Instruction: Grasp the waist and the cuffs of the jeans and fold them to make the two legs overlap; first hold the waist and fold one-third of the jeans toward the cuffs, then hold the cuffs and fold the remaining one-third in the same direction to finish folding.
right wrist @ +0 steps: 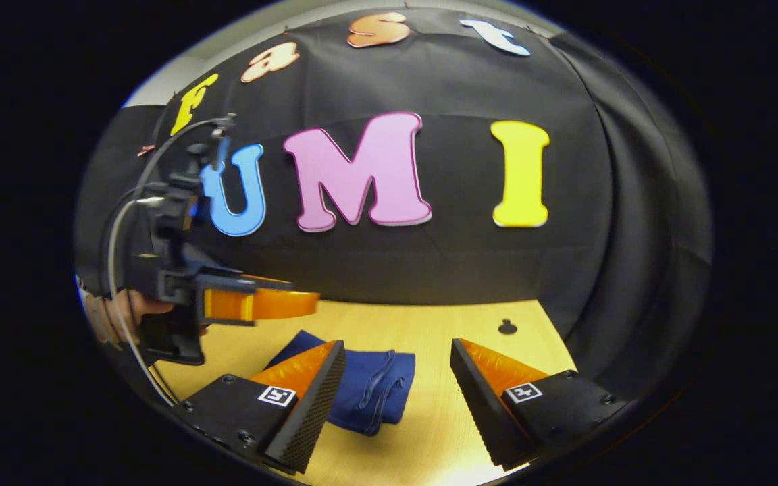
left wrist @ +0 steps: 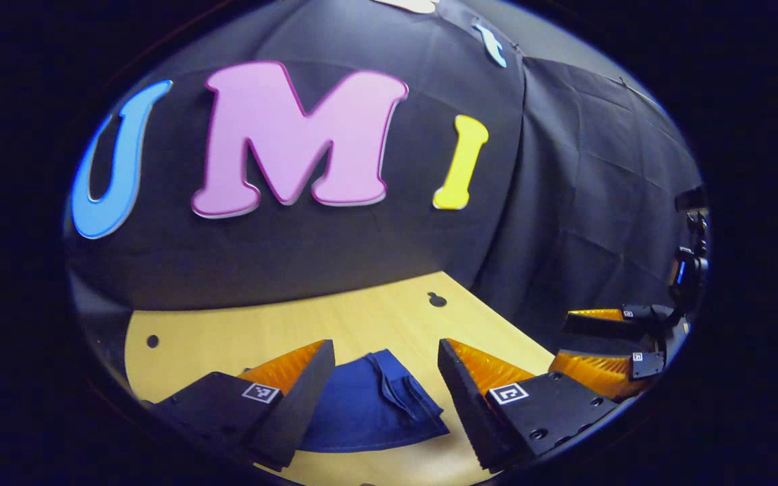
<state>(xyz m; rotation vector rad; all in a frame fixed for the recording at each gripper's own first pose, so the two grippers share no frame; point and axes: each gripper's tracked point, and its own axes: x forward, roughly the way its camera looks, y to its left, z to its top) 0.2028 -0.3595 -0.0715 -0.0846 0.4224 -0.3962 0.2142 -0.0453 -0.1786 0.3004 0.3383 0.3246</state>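
1. Left tongs [left wrist: 385, 368], at the bottom of the left gripper view: the two fingers stand spread wide, holding nothing and touching nothing; the folded jeans [left wrist: 372, 405] lie on the tabletop in the gap between them, below centre of the frame.
2. Right tongs [right wrist: 397, 368], at the bottom of the right gripper view: fingers likewise spread wide and empty; the jeans [right wrist: 365, 388] lie lower centre, partly behind the left-hand finger, apart from both.
3. In the left gripper view the right tongs [left wrist: 581, 341] also show at the right edge, fingers parted, lifted clear of the jeans; in the right gripper view the left tongs [right wrist: 288, 304] show at middle left, seen side-on above the tabletop, with a hand [right wrist: 115, 317] gripping the handle at the left edge and cables looping upward.
4. The jeans are a compact dark blue bundle, layers stacked, with seams and folds showing on top; they rest flat near the front of the tabletop.
5. The tabletop [left wrist: 362, 317] is pale wood with small dark holes; black cloth [left wrist: 585, 202] hangs behind it and along the right side as the booth's wall.
6. Count: two tongs, one pair of jeans, one tabletop, one hand seen.
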